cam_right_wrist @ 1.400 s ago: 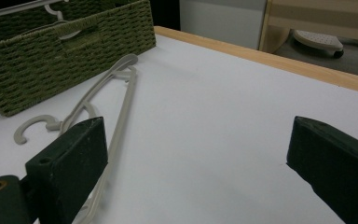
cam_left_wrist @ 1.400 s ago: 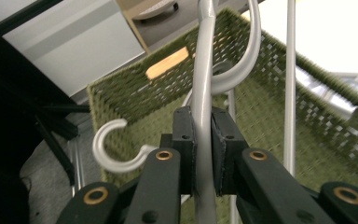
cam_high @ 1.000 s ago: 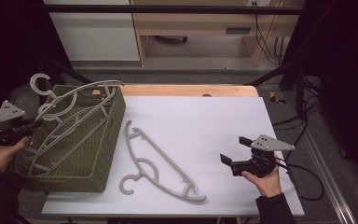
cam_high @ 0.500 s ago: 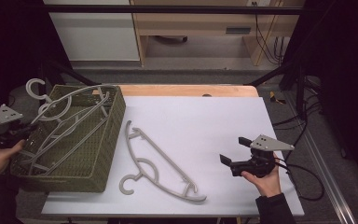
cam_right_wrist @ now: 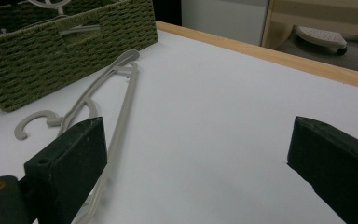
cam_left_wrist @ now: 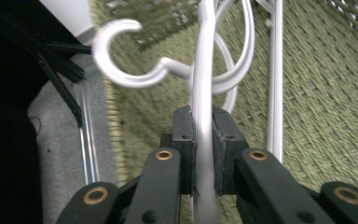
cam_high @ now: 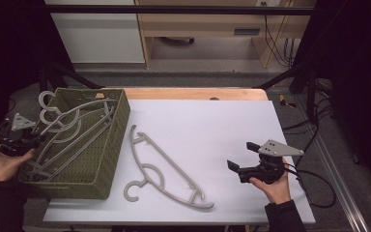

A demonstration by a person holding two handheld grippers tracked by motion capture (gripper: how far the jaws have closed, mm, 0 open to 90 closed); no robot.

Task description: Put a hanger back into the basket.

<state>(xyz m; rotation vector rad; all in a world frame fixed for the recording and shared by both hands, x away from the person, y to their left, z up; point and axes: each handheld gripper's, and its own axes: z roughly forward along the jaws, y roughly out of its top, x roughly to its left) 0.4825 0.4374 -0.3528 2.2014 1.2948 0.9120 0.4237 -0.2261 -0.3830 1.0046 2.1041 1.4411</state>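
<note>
Left hand-held gripper (cam_high: 21, 137) at left edge of green woven basket (cam_high: 104, 164), jaws clamped on bar of white hanger (cam_left_wrist: 204, 88); hook curls left beyond pads. Further hangers lie in basket. Right hand-held gripper (cam_high: 244, 166) low over worktop (cam_high: 212, 125) at right, jaws wide apart, nothing between. Grey hanger (cam_high: 162, 169) flat on worktop, just beside basket, well apart from right hand-held gripper.

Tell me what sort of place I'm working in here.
Probably a lab or recording workspace, not a home: a white-topped table framed by black rig struts, cables trailing on the floor, and a bare wooden bench behind.
</note>
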